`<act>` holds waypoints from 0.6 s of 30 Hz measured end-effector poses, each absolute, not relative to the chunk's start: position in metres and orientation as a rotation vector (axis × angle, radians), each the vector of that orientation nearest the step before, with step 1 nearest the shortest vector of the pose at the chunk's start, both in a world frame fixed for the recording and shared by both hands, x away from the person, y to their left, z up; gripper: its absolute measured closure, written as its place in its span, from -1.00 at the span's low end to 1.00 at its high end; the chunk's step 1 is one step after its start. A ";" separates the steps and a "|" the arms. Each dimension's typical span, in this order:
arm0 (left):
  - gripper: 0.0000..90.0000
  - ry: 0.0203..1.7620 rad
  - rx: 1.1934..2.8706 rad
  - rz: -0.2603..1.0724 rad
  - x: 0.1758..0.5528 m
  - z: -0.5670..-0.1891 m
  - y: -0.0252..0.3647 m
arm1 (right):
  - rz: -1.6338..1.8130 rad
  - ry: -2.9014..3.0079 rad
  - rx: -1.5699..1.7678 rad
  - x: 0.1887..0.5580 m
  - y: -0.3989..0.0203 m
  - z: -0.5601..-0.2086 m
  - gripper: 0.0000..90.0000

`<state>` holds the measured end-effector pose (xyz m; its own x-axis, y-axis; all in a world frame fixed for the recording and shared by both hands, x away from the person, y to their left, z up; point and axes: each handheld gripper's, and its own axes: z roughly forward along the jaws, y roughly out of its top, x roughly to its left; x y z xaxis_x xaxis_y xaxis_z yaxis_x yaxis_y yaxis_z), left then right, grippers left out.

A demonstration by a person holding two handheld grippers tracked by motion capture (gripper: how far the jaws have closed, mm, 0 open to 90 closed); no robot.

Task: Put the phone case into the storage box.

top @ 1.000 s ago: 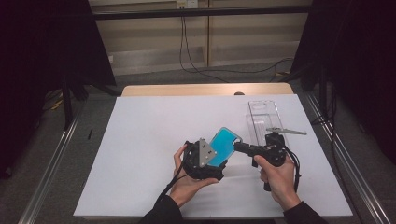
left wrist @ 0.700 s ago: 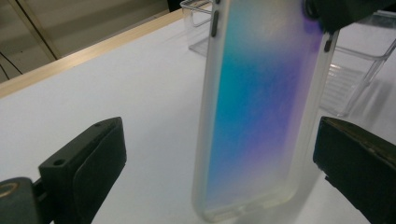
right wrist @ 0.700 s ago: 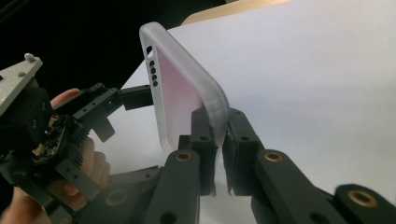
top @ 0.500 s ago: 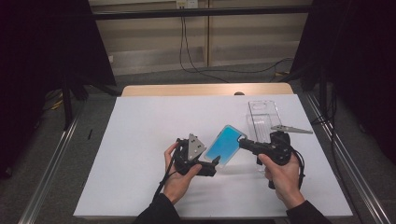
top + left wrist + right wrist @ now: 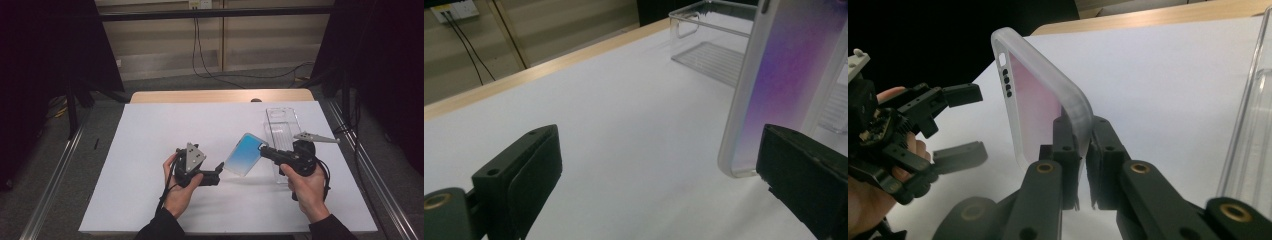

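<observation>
A phone case with a frosted rim and a blue-to-purple back (image 5: 243,154) hangs tilted above the white table (image 5: 150,130). My right gripper (image 5: 262,150) is shut on its right edge; in the right gripper view the jaws pinch the case rim (image 5: 1079,120). My left gripper (image 5: 218,167) is open just left of the case, apart from it. In the left gripper view the case (image 5: 784,75) stands beside the right jaw, and nothing lies between the jaws.
A clear plastic box (image 5: 282,131) lies on the table at the right, behind my right gripper; it is the clear box (image 5: 714,40) in the left gripper view. A wooden strip (image 5: 220,96) runs along the table's far edge. Cables (image 5: 210,60) hang on the wall behind.
My left gripper has drawn away to the left of the phone case and now stands apart from it. The right gripper still holds the case in about the same place.
</observation>
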<state>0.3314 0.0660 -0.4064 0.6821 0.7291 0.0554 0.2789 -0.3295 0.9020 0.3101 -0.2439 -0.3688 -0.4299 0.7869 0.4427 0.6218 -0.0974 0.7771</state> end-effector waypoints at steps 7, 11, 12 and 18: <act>-0.90 0.823 1.874 0.560 0.332 -0.407 0.085 | 1.564 1.976 1.581 0.311 -0.249 -0.367 0.87; -0.89 0.850 1.833 0.555 0.333 -0.408 0.098 | 1.565 1.965 1.568 0.312 -0.251 -0.367 0.87; -0.89 0.852 1.822 0.559 0.334 -0.407 0.101 | 1.559 1.960 1.568 0.312 -0.253 -0.366 0.87; -0.91 0.836 1.752 0.562 0.331 -0.406 0.116 | 1.549 1.944 1.543 0.312 -0.257 -0.363 0.87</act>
<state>0.3306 0.1161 -0.4063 0.6433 0.7652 -0.0260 0.2643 -0.1901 0.9455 0.3121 -0.2565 -0.3629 -0.4269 0.8063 0.4094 0.5793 -0.1038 0.8085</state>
